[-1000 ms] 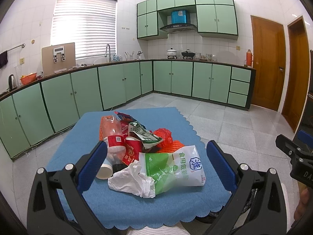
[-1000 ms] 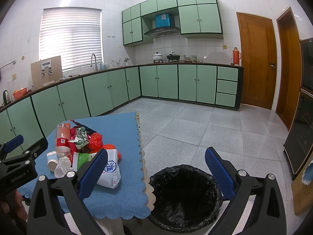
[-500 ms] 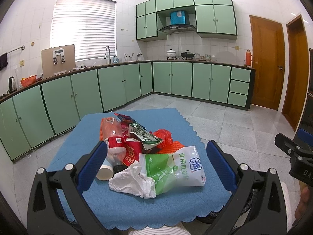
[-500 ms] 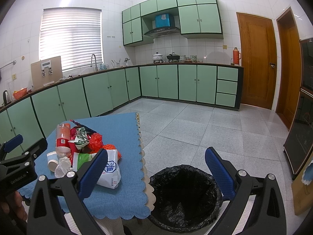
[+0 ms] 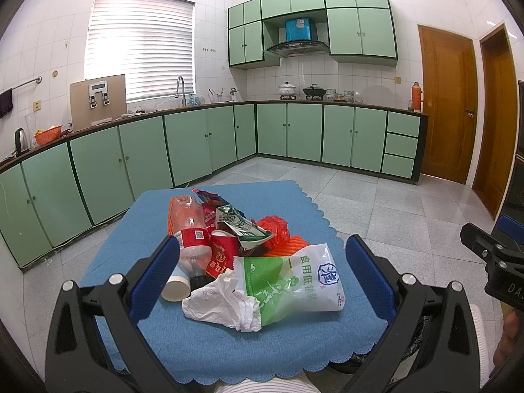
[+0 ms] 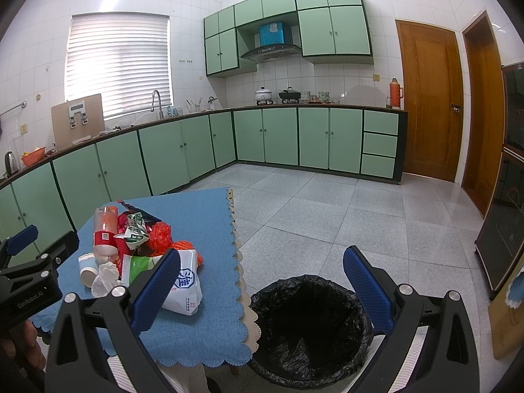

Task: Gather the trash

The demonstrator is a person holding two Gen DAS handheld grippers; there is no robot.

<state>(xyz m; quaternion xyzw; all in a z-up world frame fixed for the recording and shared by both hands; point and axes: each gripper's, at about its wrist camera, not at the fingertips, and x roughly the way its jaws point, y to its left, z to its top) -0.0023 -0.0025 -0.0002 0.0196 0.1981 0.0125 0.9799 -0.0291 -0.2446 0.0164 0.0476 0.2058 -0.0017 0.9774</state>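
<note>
A heap of trash lies on the blue-clothed table (image 5: 203, 353): a green-and-white salt bag (image 5: 294, 281), a crumpled white tissue (image 5: 222, 304), a clear plastic bottle with a red label (image 5: 190, 229), a red paper cup (image 5: 222, 255), a white cup (image 5: 175, 290), a green wrapper (image 5: 239, 224) and a red-orange net (image 5: 275, 229). My left gripper (image 5: 262, 265) is open, held just before the heap, empty. My right gripper (image 6: 262, 278) is open and empty above the black-lined trash bin (image 6: 311, 324), which stands on the floor right of the table (image 6: 203, 337).
Green cabinets (image 5: 196, 144) run along the left and far walls. Grey tiled floor (image 6: 327, 203) lies between table and cabinets. Two wooden doors (image 6: 429, 98) stand at the right. A dark appliance (image 6: 504, 177) is at the far right.
</note>
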